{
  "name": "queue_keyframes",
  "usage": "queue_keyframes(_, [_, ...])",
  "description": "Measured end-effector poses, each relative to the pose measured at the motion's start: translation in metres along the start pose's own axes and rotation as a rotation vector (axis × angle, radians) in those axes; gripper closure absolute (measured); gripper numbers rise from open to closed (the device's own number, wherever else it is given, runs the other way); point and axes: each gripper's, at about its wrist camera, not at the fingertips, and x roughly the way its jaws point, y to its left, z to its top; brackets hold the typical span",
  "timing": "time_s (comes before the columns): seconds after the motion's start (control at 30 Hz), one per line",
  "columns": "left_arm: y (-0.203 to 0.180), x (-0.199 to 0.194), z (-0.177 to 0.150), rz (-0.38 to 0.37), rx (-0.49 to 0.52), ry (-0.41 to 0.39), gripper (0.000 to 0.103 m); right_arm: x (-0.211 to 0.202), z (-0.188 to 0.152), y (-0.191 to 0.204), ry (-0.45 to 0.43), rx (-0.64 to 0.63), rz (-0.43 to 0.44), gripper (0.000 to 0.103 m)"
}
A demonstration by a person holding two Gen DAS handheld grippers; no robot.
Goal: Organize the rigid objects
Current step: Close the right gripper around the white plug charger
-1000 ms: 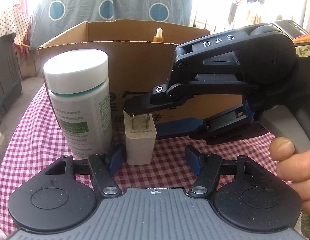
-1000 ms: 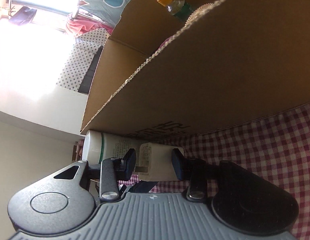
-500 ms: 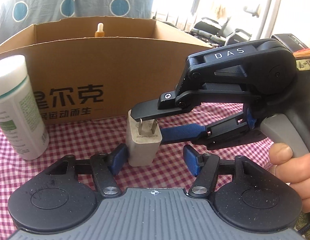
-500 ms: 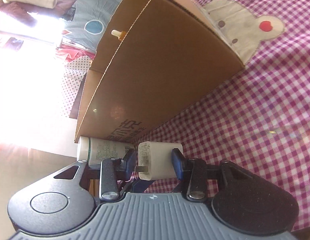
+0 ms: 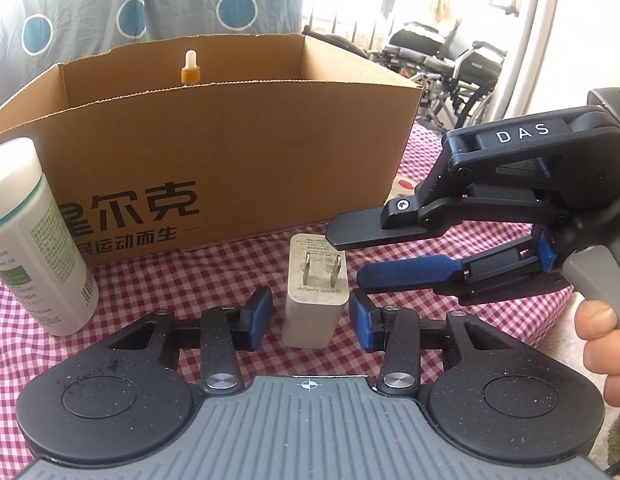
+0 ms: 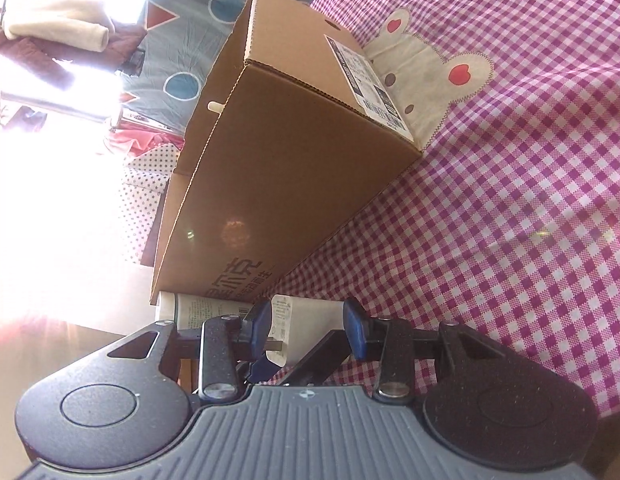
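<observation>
A white wall charger (image 5: 313,300) stands upright on the checked cloth, prongs facing my left wrist camera. My left gripper (image 5: 310,316) straddles it and its jaws are closing. The right pad is almost on the charger and a small gap shows at the left pad (image 5: 258,316). My right gripper (image 5: 348,257) is rolled on its side just right of the charger, jaws apart, nothing between them. The tip of its upper finger lies over the charger's top right corner. In the right wrist view the charger (image 6: 306,320) lies ahead of that gripper (image 6: 308,322). The open cardboard box (image 5: 230,160) stands behind.
A white bottle (image 5: 30,240) with a green label stands at the left, by the box's front. A dropper bottle (image 5: 190,68) pokes up inside the box. A person's hand (image 5: 601,328) grips the right handle. A wheelchair (image 5: 449,64) is beyond the table. The cloth (image 6: 509,200) stretches right of the box (image 6: 290,160).
The right gripper carried the charger rightward away from the bottle, then drew back off it. The left gripper's jaws have narrowed around the charger.
</observation>
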Motion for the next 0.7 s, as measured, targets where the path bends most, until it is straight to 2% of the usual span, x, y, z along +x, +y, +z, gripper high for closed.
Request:
queue_keyframes(0.33, [-0.002,0.006,0.005,0.015,0.01,0.028,0.074,0.021,-0.011,0.013,0.01,-0.018,-0.024,0.062])
queue_keyframes(0.7, [-0.004,0.004,0.006,0.037,-0.005,0.016,0.077,0.031,-0.01,0.022,0.012,-0.028,-0.019,0.064])
